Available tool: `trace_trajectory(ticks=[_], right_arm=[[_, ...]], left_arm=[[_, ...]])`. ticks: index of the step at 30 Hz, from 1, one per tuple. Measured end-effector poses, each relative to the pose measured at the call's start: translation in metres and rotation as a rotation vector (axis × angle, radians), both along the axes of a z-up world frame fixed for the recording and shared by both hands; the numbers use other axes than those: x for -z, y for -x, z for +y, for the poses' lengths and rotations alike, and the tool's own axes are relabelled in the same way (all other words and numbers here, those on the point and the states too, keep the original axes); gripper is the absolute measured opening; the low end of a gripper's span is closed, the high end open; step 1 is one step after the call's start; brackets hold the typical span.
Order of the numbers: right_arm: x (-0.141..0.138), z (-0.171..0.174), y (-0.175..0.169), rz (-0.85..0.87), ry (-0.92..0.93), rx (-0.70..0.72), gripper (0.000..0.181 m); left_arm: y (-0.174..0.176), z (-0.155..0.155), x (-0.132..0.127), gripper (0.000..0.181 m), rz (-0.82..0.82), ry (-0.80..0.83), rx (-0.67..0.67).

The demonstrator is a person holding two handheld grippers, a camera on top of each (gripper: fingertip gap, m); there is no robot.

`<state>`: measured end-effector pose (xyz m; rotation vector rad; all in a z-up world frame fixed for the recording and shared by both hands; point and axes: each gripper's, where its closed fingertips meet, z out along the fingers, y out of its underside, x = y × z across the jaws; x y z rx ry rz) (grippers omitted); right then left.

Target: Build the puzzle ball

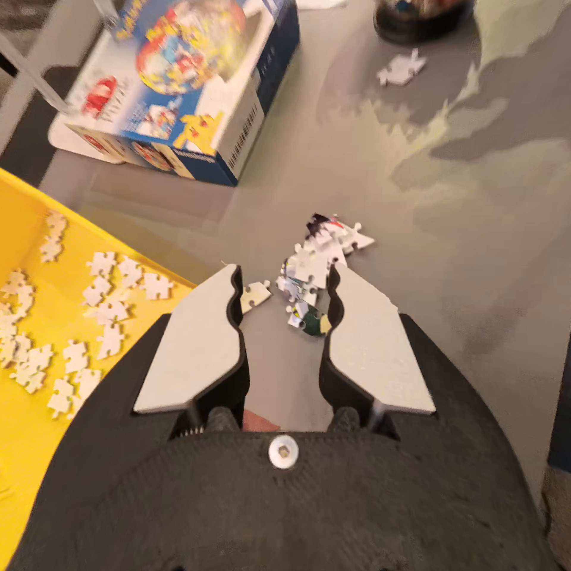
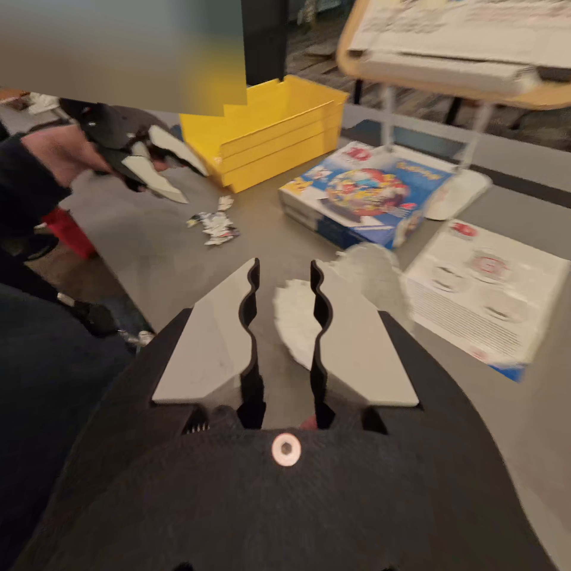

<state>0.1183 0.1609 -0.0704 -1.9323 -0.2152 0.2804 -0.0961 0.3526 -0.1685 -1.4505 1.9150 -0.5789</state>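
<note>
Left gripper (image 1: 284, 272): two grey, flat-faced fingers with wavy black inner edges, on a matte black textured body with one silver bolt. Jaws spread apart, gripping nothing.

Joined piece cluster (image 1: 312, 278): thin card puzzle pieces, white backs with a few printed faces showing, interlocked in an irregular strip. It lies on the smooth grey table (image 1: 401, 278) just ahead of the left fingertips, reaching in beside the right-hand finger; exact count not readable.

Single loose piece (image 1: 255, 295): white, knobbed, flat on the table, touching the left-hand finger's inner edge.

Yellow plastic tray (image 1: 27, 432): glossy, rectangular, left of the left gripper, holding many white pieces, too blurred to count.

Puzzle box (image 1: 191, 92): one, cardboard, blue and white with a colourful ball picture, ahead and to the left.

Right gripper (image 2: 284, 265): same build, jaws parted, nothing held. A curved white shell section (image 2: 296, 318) sits partly behind its right-hand finger; contact cannot be told.

Instruction sheet (image 2: 482, 293): one, white paper, to the right of the right gripper.
</note>
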Motion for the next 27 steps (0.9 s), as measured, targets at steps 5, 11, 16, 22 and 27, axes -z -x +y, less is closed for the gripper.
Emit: trace_trajectory(ticks=[5,11,16,22,27], right_arm=[[0.057,0.051,0.107,-0.18,0.159,-0.17,0.048],[0.117,0.123,0.161,-0.32,0.24,-0.201,0.045],[0.143,0.159,0.169,-0.374,0.277,-0.168,0.041],[0.153,0.174,0.16,-0.344,0.315,-0.166,0.025],[0.155,0.175,0.162,-0.228,0.34,-0.18,0.0]], left_arm=[[0.004,-0.009,0.034,0.053,0.075,0.001,0.0],[0.013,-0.003,0.043,0.056,0.075,0.034,-0.043],[0.021,0.011,0.048,0.056,0.046,0.079,-0.098],[0.014,0.008,0.045,0.054,-0.003,0.123,-0.069],[0.01,0.0,0.052,0.055,0.002,0.122,-0.048]])
